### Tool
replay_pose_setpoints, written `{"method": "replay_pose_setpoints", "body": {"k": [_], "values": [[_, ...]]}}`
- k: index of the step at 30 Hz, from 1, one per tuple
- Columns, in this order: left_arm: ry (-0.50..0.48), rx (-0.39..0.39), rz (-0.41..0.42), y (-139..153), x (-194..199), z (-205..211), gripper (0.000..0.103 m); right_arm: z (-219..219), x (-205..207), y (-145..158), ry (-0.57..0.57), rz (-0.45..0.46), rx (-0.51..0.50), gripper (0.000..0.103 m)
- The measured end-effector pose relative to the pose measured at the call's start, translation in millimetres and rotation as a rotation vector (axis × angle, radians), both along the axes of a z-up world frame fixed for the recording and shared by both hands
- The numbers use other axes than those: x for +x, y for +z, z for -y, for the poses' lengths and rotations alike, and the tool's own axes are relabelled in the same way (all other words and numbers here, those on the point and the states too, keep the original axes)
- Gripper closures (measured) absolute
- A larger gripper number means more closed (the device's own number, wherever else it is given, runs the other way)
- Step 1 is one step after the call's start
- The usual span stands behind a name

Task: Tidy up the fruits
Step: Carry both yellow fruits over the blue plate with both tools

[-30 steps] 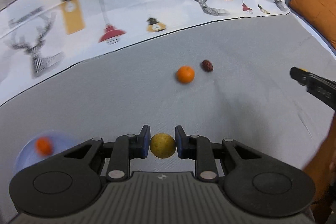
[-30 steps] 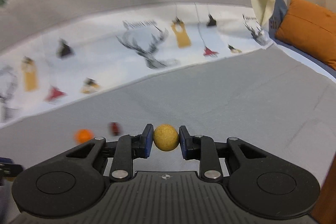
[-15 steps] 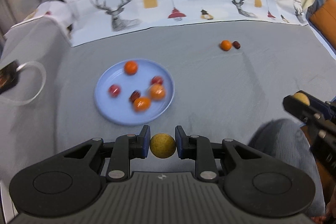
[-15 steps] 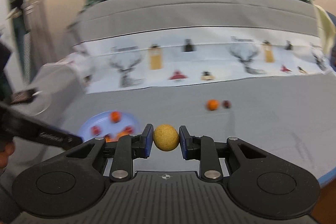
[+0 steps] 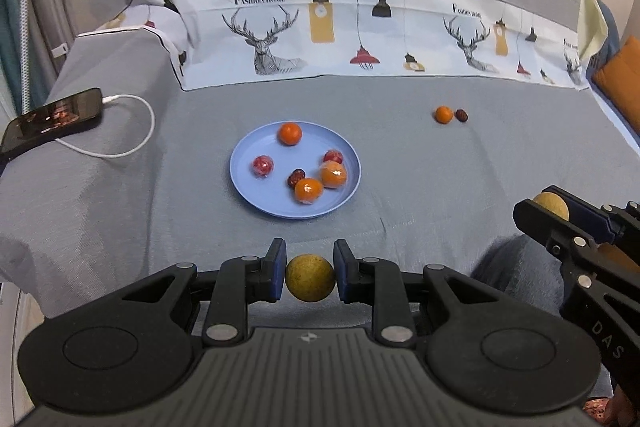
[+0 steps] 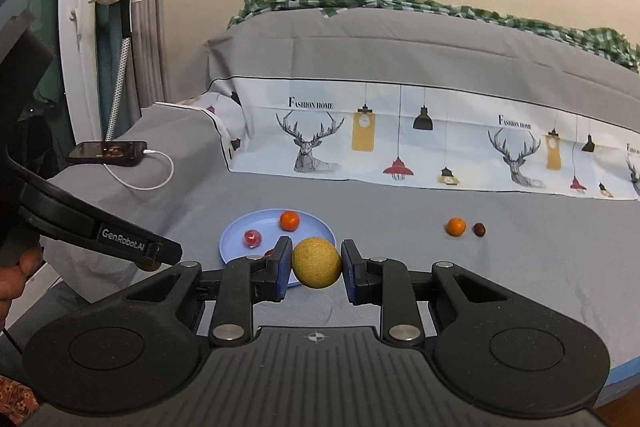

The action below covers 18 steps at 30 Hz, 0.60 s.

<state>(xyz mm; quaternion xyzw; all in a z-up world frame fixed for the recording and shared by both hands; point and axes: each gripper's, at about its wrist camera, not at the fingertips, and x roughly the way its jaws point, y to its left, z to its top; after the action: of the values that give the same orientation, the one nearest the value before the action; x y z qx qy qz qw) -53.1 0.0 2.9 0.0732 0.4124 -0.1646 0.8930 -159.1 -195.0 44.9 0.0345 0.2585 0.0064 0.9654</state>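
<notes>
A blue plate [image 5: 248, 187] on the grey bedspread holds several fruits: oranges and small red ones; it also shows in the right wrist view [image 6: 232, 235]. A loose orange [image 5: 443, 114] and a dark red fruit [image 5: 462, 115] lie together at the far right, also seen from the right wrist as the orange [image 6: 456, 226] and red fruit [image 6: 479, 229]. My left gripper [image 5: 310, 277] is shut on a yellow ball [image 5: 310, 277], held near the front of the plate. My right gripper [image 6: 316, 268] is shut on a yellow ball [image 6: 316, 268], to the right of the plate.
A phone [image 5: 52, 119] with a white cable [image 5: 132, 143] lies on the raised left side of the bed. A printed deer-pattern cloth [image 5: 360, 39] runs along the back. An orange cushion [image 5: 618, 83] sits at the far right. A person's knee [image 5: 516, 267] is at the front right.
Both grippers have pulled back and turned left, so the blue plate has come into full view. Each still holds its yellow ball. The fruits have not moved.
</notes>
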Motion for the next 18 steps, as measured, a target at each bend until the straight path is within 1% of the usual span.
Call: {"method": "replay_pose_setpoints", "body": {"k": [9, 18], "values": [[0.018, -0.028, 0.004, 4.4, -2.1, -11.0, 0.075, -7.6, -5.6, 4.1, 0.003, 0.008, -0.018, 0.075], [0.021, -0.031, 0.003, 3.6, -2.1, -11.3, 0.075, -9.5, -5.0, 3.3, 0.002, 0.005, -0.021, 0.075]]}}
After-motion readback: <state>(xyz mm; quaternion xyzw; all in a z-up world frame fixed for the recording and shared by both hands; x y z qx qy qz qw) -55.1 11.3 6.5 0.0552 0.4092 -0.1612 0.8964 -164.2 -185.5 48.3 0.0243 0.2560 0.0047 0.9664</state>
